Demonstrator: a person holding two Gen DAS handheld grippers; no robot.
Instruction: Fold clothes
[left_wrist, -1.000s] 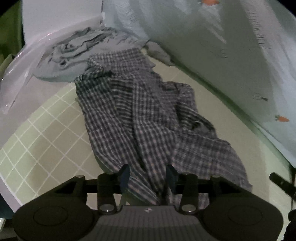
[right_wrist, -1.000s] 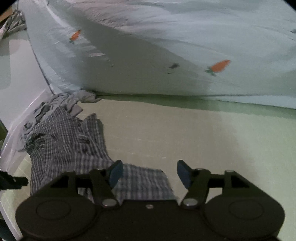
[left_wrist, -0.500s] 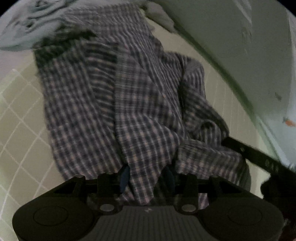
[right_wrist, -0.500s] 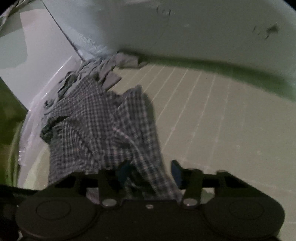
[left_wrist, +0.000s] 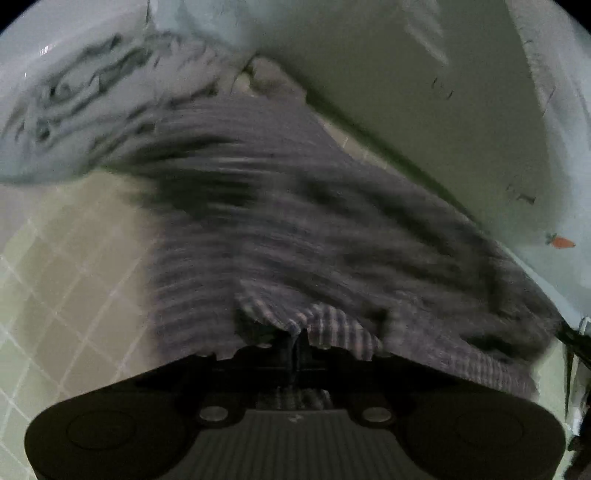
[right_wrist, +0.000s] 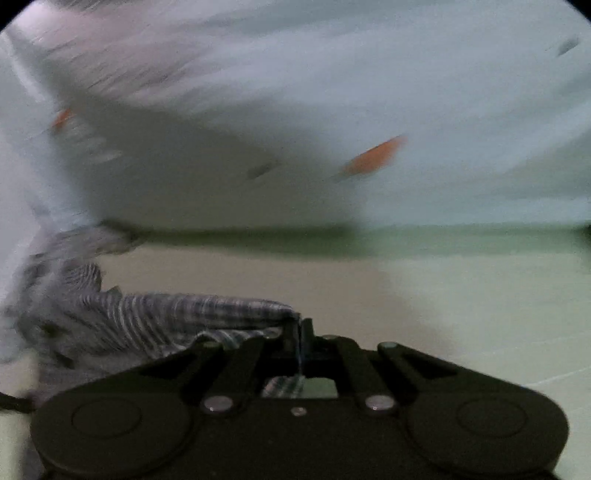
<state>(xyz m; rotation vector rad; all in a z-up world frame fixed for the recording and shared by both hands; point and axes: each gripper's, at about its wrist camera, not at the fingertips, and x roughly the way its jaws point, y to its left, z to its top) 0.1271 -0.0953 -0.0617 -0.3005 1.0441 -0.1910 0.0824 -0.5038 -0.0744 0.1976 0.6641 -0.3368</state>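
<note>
Left wrist view: I have my left gripper (left_wrist: 295, 341) pinched shut on the near edge of the checked shirt (left_wrist: 314, 229), which trails across the green mat (left_wrist: 66, 280) toward the grey garment (left_wrist: 85, 110).

Right wrist view: my right gripper (right_wrist: 299, 330) clamps another edge of the shirt (right_wrist: 166, 310), stretched off leftward, probably so I can spread it flat.

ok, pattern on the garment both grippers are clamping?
Dark blue-and-white check on the garment, blurred here; it shows best in the right wrist view.
</note>
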